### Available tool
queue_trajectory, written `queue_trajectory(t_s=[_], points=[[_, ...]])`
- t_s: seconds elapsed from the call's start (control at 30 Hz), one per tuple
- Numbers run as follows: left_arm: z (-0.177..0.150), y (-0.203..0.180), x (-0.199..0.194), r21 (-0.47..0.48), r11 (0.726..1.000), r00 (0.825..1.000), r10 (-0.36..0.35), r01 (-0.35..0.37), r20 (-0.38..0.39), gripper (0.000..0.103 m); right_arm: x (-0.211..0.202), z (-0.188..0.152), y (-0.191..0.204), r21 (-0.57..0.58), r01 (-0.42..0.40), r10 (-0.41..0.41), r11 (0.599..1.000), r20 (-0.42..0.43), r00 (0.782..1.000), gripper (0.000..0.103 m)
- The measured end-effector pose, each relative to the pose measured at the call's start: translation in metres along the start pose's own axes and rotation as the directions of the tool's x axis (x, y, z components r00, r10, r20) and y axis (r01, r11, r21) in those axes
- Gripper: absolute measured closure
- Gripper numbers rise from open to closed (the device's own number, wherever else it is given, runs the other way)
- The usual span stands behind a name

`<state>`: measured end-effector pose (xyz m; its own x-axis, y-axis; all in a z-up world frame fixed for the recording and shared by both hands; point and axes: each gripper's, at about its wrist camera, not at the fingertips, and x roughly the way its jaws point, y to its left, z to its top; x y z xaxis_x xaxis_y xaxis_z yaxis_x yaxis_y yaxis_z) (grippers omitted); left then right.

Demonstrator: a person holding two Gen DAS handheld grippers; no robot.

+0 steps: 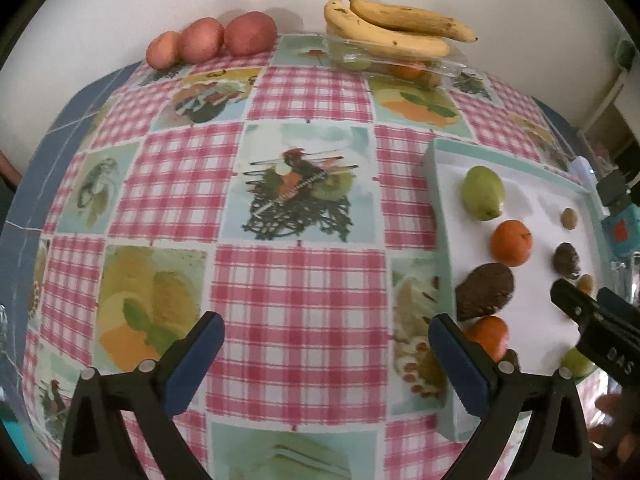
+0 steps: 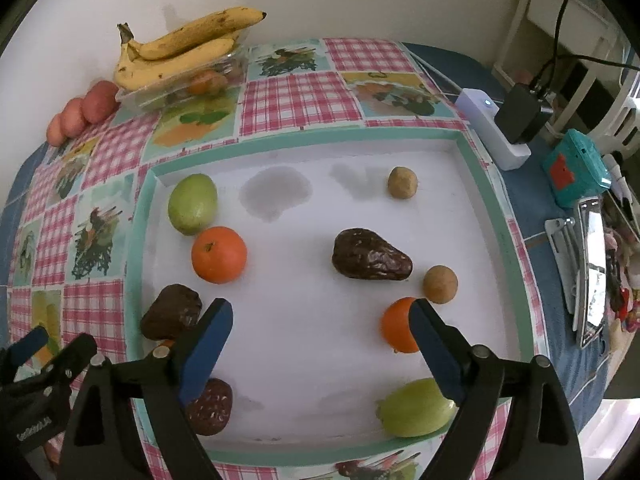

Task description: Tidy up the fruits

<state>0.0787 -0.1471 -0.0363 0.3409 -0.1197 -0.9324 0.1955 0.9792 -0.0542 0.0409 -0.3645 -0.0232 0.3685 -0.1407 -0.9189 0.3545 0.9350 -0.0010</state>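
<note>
A white tray with a teal rim [image 2: 496, 208] holds several fruits: a green fruit [image 2: 192, 203], an orange [image 2: 219, 255], dark avocados [image 2: 370, 256] [image 2: 171, 311] [image 2: 210, 406], small brown fruits [image 2: 402, 182] [image 2: 440, 284], another orange [image 2: 398, 330] and another green fruit [image 2: 416, 408]. My right gripper [image 2: 320, 322] is open and empty above the tray's near middle. My left gripper [image 1: 326, 338] is open and empty over the checked cloth, left of the tray [image 1: 434, 184]. The right gripper [image 1: 592, 316] also shows in the left wrist view.
Bananas [image 1: 392, 26] lie on a clear container [image 1: 400, 66] of fruit at the table's back by the wall. Three reddish potatoes [image 1: 208, 42] sit left of it. A white power strip [image 2: 492, 132], a teal box [image 2: 576, 174] and a phone on a stand [image 2: 590, 268] lie right of the tray.
</note>
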Motion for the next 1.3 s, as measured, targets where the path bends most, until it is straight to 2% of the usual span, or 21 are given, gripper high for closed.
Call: queue_trajectory(t_s=[0.27,0.5,0.67,0.83,1.03,1.3], points=[[0.003,0.013,-0.002,0.026,0.998,0.997,0.061,-0.062,0.035,0.000,-0.006,-0.013,0.014,-0.020,-0.028,0.027,0.999,-0.012,1.000,0.013],[-0.003,0.034,-0.033,-0.015,0.991,0.987,0.134,-0.133,0.091,0.000,-0.025,-0.028,0.028,-0.037,-0.052,0.052,0.998,0.013,0.999,0.013],[-0.015,0.051,-0.054,-0.065,0.995,0.994,0.080,-0.075,0.069,0.000,-0.042,-0.040,0.036,-0.054,-0.048,0.050,0.997,0.035,0.998,0.013],[-0.035,0.053,-0.076,-0.045,0.988,0.982,0.151,-0.147,0.110,0.000,-0.057,-0.053,0.036,-0.061,-0.051,0.055,0.997,0.065,0.996,0.013],[-0.056,0.049,-0.096,0.017,0.990,0.980,0.135,-0.138,0.146,0.000,-0.072,-0.068,0.042,-0.091,-0.046,0.055,0.995,0.091,0.994,0.013],[-0.072,0.060,-0.108,-0.020,0.995,0.985,0.099,-0.097,0.139,0.000,-0.093,-0.078,0.048,-0.109,-0.031,0.046,0.994,0.141,0.989,0.013]])
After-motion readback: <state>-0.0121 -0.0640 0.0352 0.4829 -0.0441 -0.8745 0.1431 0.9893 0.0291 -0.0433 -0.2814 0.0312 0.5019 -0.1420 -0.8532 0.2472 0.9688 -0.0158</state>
